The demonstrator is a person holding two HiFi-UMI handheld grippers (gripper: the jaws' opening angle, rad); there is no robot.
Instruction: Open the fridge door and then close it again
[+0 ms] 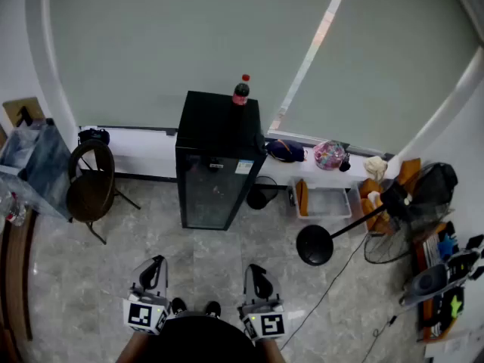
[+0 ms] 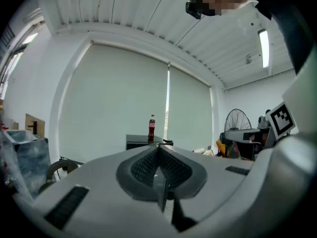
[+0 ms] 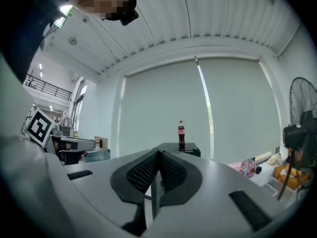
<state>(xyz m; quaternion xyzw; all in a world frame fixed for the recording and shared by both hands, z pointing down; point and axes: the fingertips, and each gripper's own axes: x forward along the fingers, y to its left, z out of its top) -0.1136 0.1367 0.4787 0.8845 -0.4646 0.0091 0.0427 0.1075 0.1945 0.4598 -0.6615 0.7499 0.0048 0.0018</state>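
Roller blinds (image 1: 227,36): pale grey-green and drawn down, they fill the far wall behind everything else.
Floor (image 1: 76,278): grey stone-look tiles, running from the wall to the bottom edge of the head view.
Fridge (image 1: 215,123): a small black cabinet, upright on the floor against the window ledge (image 1: 144,138), near the middle of the head view and well apart from both grippers.
Fridge door (image 1: 210,191): a dark glass front facing the person, lying flush with the cabinet, so it is closed.
Chair (image 1: 89,187): dark, with a round seat, on the floor left of the fridge and not touching it.
Fan base (image 1: 314,246): a black disc on the floor right of the fridge, with a pole running off toward the right wall.
Clear bin (image 1: 327,203): on the floor below the ledge, between the fridge and the clutter at the right.
Left hand-held gripper (image 2: 159,148): jaws pressed together with nothing between them, pointing level toward the fridge across open floor.
Right hand-held gripper (image 3: 157,155): jaws likewise together and empty, level beside the left one and aimed the same way.
Colourful round object (image 1: 330,156): rests on the ledge right of the fridge, near a dark bag (image 1: 283,150).
Bottle (image 1: 240,91): dark drink, red cap and label, upright on the fridge top near its back right corner.
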